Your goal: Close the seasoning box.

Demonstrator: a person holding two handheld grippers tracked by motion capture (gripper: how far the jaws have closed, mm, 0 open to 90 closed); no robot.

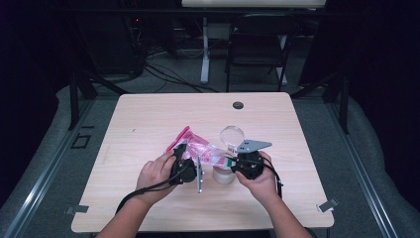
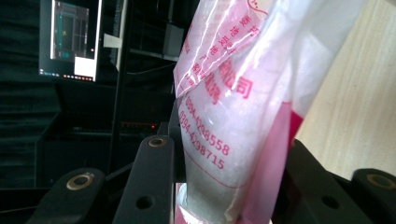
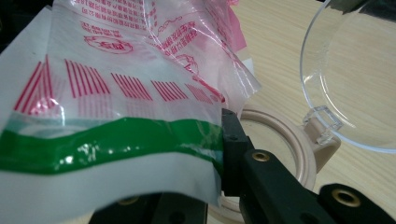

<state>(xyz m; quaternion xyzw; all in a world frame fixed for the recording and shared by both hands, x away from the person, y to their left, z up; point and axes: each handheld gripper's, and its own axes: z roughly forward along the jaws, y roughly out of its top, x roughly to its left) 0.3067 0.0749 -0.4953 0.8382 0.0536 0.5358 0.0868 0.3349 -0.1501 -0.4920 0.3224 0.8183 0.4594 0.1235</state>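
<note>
Pale wood counter [image 1: 148, 119] in a dark room: both grippers hold a pink-printed plastic bag [image 1: 200, 148] over a jar [image 1: 223, 174] with its clear lid [image 1: 232, 134] flipped open. Left gripper [image 2: 224, 186] view: jaws clamp the bag's filled body. Right gripper [image 3: 205, 186] view: jaws pinch the bag's green-striped edge above the jar's rim.

Pink-printed plastic bag [image 1: 203, 151] held over open beige jar [image 1: 223, 174].
</note>
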